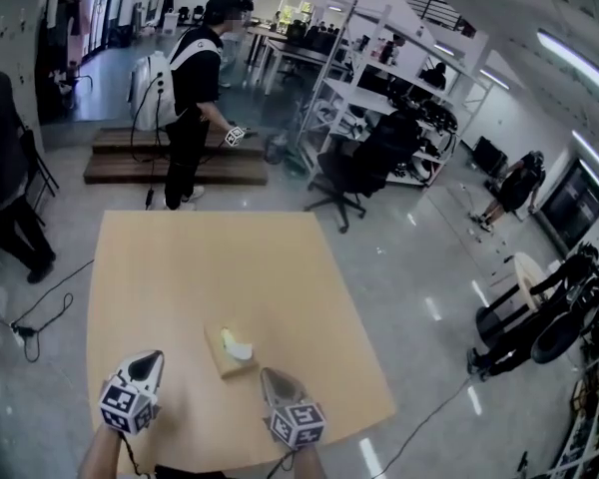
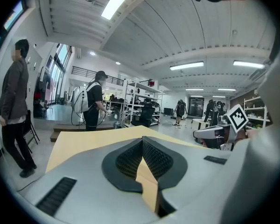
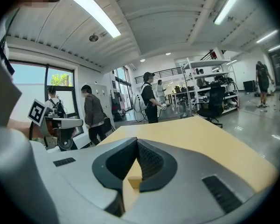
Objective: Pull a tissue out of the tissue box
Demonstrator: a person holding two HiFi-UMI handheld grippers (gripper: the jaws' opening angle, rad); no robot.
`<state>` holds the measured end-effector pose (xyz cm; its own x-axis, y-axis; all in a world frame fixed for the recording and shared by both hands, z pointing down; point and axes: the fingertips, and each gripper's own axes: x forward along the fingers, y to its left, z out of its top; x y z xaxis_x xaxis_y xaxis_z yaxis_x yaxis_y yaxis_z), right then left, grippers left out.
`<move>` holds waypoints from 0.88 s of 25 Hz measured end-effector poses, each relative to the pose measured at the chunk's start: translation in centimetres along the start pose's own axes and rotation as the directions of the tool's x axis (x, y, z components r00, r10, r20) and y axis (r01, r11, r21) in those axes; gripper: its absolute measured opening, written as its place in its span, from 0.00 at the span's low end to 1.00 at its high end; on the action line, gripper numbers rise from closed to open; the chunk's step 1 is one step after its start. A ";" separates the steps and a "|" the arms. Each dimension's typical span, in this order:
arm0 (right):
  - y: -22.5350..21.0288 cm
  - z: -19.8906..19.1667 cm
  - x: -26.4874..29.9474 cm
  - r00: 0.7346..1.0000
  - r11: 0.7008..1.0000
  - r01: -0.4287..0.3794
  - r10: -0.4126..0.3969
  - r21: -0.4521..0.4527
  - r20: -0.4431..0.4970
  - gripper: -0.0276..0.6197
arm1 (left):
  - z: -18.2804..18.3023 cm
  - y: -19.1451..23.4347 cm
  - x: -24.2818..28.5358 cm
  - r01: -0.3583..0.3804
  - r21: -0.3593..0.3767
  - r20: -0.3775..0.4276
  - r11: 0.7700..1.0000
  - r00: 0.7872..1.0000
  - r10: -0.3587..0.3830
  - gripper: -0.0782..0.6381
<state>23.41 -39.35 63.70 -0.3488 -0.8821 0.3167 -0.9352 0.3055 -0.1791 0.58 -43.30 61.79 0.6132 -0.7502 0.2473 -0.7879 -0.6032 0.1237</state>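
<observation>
A tan tissue box (image 1: 229, 352) lies on the wooden table (image 1: 200, 267) near its front edge, with a white tissue (image 1: 239, 348) sticking up from its top slot. My left gripper (image 1: 152, 358) hovers to the box's left, apart from it. In the left gripper view its jaws (image 2: 142, 140) meet at the tips with nothing between them. My right gripper (image 1: 268, 375) sits just right of the box's near corner, shut and empty. In the right gripper view (image 3: 136, 141) the pads touch, and a tan box edge (image 3: 136, 180) shows below the jaws.
A person with a backpack (image 1: 194, 83) stands beyond the table's far edge, holding a marked gripper. Another person (image 1: 2, 173) is at the far left. An office chair (image 1: 364, 163) and shelving (image 1: 379, 78) stand behind. Cables (image 1: 40, 317) trail on the floor at left.
</observation>
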 end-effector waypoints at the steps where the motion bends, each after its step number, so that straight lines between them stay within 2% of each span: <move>1: -0.1 -0.2 0.4 1.000 1.000 0.000 0.000 0.009 -0.006 0.06 | 0.0 0.1 0.3 0.002 -0.004 -0.007 1.000 1.000 -0.002 0.12; 11: -3.1 -4.5 4.7 0.992 0.994 0.003 0.011 0.109 -0.123 0.06 | -0.9 0.2 3.0 0.003 -0.035 -0.059 0.999 0.998 -0.006 0.12; 15: -3.0 -5.1 6.1 0.993 0.989 0.001 0.016 0.150 -0.114 0.18 | -1.3 1.4 2.9 -0.006 -0.042 -0.067 0.999 0.998 0.003 0.12; 17: -3.0 -5.6 6.6 0.993 0.985 -0.004 0.025 0.171 -0.119 0.20 | -1.3 1.4 2.8 -0.003 -0.046 -0.078 0.999 0.997 -0.001 0.12; 20: -3.2 -6.6 7.6 0.989 0.975 -0.010 0.043 0.224 -0.142 0.31 | -1.7 1.9 2.6 -0.009 -0.050 -0.088 0.999 0.996 0.004 0.12; 22: -3.3 -7.2 8.3 0.986 0.971 -0.001 0.042 0.240 -0.163 0.34 | -2.0 2.3 2.4 -0.014 -0.050 -0.095 0.999 0.995 0.009 0.12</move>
<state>23.17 -45.05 73.65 -0.3928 -0.7984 0.4565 -0.8927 0.2117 -0.3978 0.08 -45.97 64.59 0.5980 -0.7266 0.3383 -0.7981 -0.5786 0.1681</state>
